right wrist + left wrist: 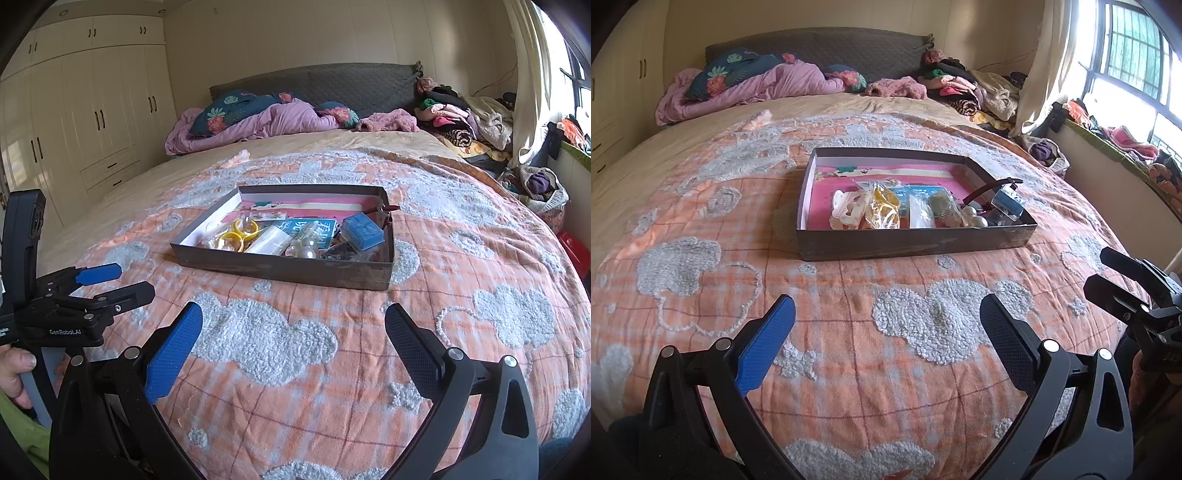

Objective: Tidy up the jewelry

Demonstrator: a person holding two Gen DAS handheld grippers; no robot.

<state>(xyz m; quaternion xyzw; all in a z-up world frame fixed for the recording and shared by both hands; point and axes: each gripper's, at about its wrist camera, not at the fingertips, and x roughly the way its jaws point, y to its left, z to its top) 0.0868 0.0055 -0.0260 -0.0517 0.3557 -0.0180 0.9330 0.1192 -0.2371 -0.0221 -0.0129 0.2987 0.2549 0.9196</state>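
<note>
Both tools hover low over the orange blanket (pixel 849 325), short of the box. Left gripper (pixel 886 332) spread wide, empty. Right gripper (pixel 293 339) likewise agape, empty. Beyond them, the grey box (pixel 280 267) holds jewelry: yellow bangles (pixel 236 236), pearls (pixel 975 218), blue case (pixel 364 232). Behind it, pillows (pixel 229 110) by the headboard.

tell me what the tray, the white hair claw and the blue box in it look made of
Tray: likely cardboard, dark grey outside, thin straight walls with a pale lining.
White hair claw: looks like glossy moulded plastic with cut-out holes.
Blue box: appears hard plastic, a clear lid over a blue inside; shiny highlights suggest this.
Both grippers, left and right, hang open over the bedspread.
</note>
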